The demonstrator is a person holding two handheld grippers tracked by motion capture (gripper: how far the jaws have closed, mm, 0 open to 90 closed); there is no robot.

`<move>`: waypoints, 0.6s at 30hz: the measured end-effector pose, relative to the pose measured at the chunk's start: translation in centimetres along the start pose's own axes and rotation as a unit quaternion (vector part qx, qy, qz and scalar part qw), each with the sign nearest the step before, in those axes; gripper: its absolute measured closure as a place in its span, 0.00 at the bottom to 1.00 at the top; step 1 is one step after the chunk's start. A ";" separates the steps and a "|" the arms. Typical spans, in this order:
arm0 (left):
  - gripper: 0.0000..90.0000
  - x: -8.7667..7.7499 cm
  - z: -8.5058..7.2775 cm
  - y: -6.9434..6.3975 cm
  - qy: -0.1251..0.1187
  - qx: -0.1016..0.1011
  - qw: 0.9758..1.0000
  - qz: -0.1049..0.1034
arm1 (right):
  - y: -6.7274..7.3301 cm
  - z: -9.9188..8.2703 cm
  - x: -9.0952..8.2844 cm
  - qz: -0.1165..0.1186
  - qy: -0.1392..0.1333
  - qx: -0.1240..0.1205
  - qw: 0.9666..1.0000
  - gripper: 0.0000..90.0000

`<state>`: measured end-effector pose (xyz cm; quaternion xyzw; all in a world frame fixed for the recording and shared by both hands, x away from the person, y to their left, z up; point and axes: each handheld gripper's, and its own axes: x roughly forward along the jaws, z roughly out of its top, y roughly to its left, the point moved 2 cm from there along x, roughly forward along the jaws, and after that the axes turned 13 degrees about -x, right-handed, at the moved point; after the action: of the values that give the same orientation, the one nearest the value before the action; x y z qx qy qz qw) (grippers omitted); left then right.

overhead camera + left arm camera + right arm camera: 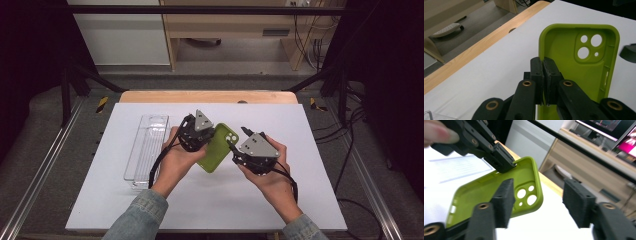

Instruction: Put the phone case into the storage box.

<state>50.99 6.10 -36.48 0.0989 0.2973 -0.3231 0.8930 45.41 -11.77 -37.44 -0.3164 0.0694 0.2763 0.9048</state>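
the left gripper [544,72] is clamped on the long edge of the green phone case [579,67], holding it tilted above the white table [260,200]. the right gripper [537,202] stands open just beside the case, touching nothing.

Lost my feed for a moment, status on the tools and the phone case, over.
Left tool shut on green phone case edge, holding it off the table. Right tool open, nothing gripped. Clear plastic tray lies to the left, not in the way.

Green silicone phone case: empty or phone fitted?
Empty. The green silicone phone case shows its bare inner face, with the white table visible through the camera holes; the left gripper is pinching its side wall.
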 end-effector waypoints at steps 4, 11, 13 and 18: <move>0.97 0.0 -0.2 0.3 -0.003 -0.006 1.000 0.001 | -0.4 -0.3 -0.1 0.015 -0.013 0.029 0.999 0.37; 0.96 0.0 -0.5 0.6 -0.005 -0.009 1.000 0.004 | -0.9 -1.2 0.2 0.025 -0.014 0.048 0.998 0.23; 0.96 -0.1 -0.5 0.7 -0.007 -0.010 1.000 0.005 | -0.9 -1.3 0.3 0.029 -0.015 0.056 0.998 0.17; 0.97 -0.3 -0.5 0.8 -0.011 -0.011 1.000 0.007 | -1.0 -1.6 0.1 0.036 -0.027 0.070 0.997 0.08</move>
<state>51.11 7.08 -36.72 0.0879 0.2904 -0.3147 0.8994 46.11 -13.32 -38.25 -0.2422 0.0755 0.3112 0.9159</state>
